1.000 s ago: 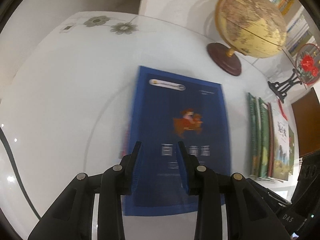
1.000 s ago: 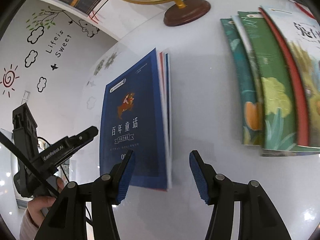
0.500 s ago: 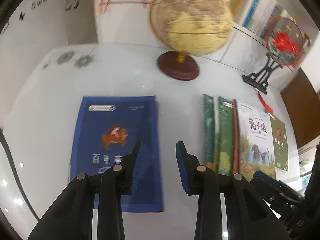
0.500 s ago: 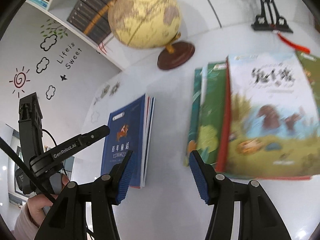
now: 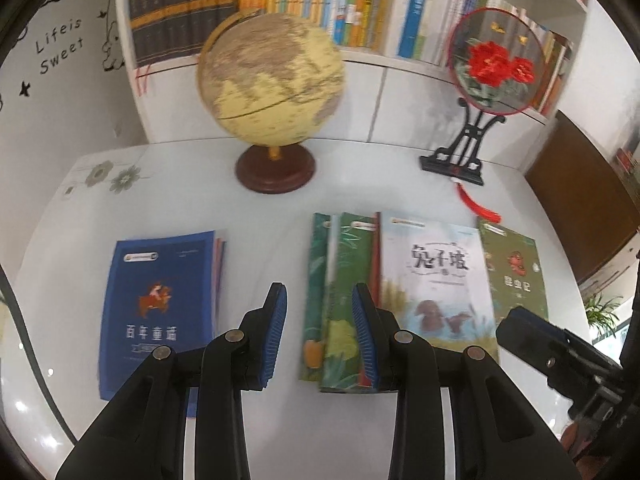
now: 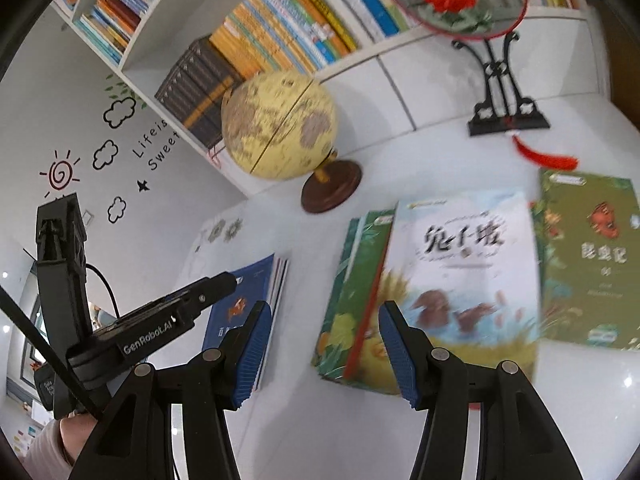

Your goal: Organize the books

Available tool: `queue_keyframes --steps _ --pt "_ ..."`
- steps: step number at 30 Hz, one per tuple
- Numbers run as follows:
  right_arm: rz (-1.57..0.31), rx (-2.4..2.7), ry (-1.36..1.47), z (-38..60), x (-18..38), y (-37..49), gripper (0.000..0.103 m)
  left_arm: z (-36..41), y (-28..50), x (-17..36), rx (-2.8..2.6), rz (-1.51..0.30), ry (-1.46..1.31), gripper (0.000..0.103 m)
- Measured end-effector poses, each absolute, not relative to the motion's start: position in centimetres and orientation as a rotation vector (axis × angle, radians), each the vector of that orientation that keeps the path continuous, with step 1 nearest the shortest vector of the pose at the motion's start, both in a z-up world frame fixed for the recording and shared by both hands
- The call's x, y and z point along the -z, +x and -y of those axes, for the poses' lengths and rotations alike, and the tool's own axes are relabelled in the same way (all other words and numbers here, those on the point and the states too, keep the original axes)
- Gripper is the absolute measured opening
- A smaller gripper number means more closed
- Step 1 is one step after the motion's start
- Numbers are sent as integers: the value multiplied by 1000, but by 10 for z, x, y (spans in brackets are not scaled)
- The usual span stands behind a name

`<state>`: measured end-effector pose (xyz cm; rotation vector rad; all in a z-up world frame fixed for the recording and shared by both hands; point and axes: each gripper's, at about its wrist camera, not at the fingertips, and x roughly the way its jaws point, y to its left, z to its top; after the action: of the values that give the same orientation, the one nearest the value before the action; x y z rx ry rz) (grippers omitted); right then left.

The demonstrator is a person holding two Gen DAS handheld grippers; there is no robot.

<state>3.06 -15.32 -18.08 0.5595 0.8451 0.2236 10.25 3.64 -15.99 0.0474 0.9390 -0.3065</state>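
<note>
Hovering above the white table (image 5: 392, 184), both claws, left (image 5: 319, 334) and right (image 6: 325, 354), parted and empty.

Both black two-finger grippers with blue ribbed pads, left (image 5: 318, 328) and right (image 6: 325, 354), hang tilted downward, jaws parted, gripping nothing.

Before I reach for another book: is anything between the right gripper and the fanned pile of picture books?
Nothing visible. The right gripper hangs open and empty above the white table, with the fanned pile right ahead. The globe stands behind it, the blue book off to the side.
</note>
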Motion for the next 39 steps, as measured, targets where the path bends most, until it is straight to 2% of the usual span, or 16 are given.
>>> queue_keyframes --steps 9,16,32,39 --pt "-818 -176 605 212 190 18 58 1 94 182 427 -1026 61 33" --pt "-859 -113 704 246 219 9 59 16 98 217 481 -1115 58 33" --pt "-972 -58 757 265 274 26 59 25 129 277 446 -1275 3 33" --pt "-1035 -60 775 266 296 37 59 22 138 280 457 -1277 -75 40"
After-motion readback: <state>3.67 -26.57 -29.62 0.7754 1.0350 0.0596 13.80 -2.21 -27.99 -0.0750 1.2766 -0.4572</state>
